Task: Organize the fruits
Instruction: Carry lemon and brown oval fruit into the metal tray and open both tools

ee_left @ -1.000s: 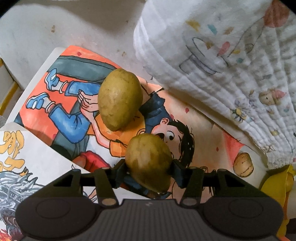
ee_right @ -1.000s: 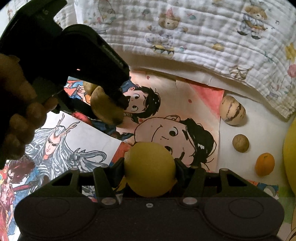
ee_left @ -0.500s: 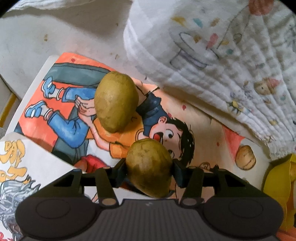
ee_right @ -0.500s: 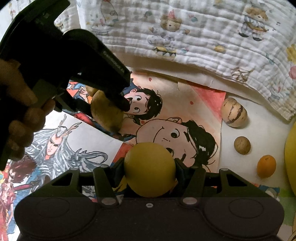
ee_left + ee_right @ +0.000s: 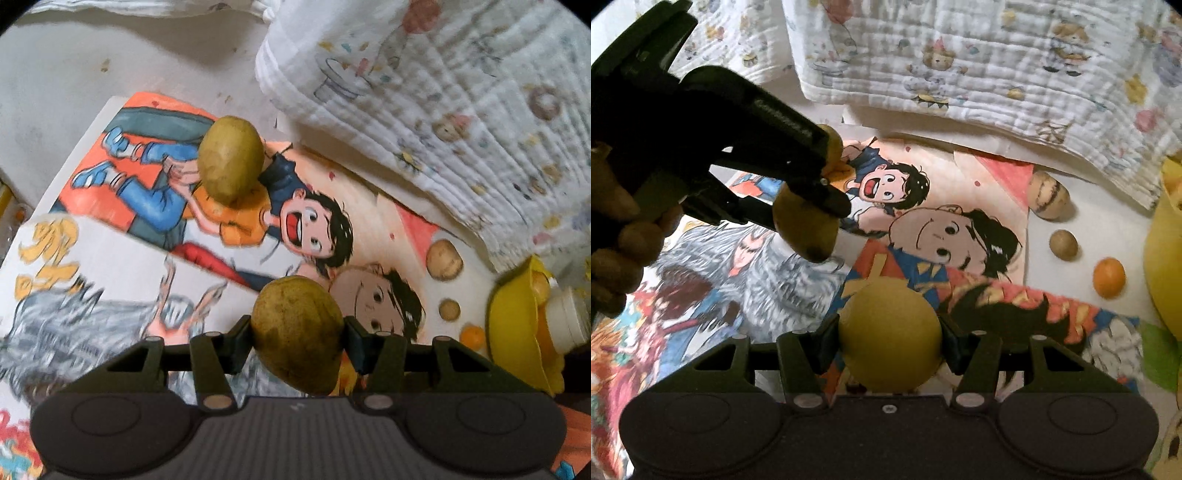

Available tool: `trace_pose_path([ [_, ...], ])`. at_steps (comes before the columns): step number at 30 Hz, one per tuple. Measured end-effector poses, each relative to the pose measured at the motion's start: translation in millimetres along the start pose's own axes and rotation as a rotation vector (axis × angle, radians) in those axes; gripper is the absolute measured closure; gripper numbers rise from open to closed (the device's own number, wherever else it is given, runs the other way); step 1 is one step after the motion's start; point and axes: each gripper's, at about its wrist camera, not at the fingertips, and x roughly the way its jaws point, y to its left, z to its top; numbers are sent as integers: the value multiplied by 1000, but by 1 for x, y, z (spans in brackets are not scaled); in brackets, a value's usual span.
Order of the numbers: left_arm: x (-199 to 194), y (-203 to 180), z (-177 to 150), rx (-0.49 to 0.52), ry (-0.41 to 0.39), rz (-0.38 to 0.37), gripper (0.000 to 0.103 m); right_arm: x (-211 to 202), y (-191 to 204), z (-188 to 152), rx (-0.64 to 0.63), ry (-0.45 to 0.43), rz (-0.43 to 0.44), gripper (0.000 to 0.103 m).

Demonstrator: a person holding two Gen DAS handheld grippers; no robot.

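Two fruits clamped now: my left gripper [image 5: 298,332] holds a brownish-green fruit [image 5: 297,335], my right gripper [image 5: 889,341] a yellow fruit [image 5: 889,334]; both have pulled back toward the yellow bowl [image 5: 517,325].

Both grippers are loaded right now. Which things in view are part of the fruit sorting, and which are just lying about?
Part of the job:
left gripper, shut on a brownish green fruit
right gripper, shut on a yellow fruit
second green fruit
striped fruit
small brown fruit
small orange fruit
yellow bowl

Lying about:
cartoon posters
printed blanket
white bottle
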Motion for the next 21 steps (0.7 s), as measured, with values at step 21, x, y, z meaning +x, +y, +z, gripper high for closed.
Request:
trace_pose_path([
  [21, -55, 37, -93, -16, 179, 24, 47, -40, 40, -60, -19, 115, 51, 45],
])
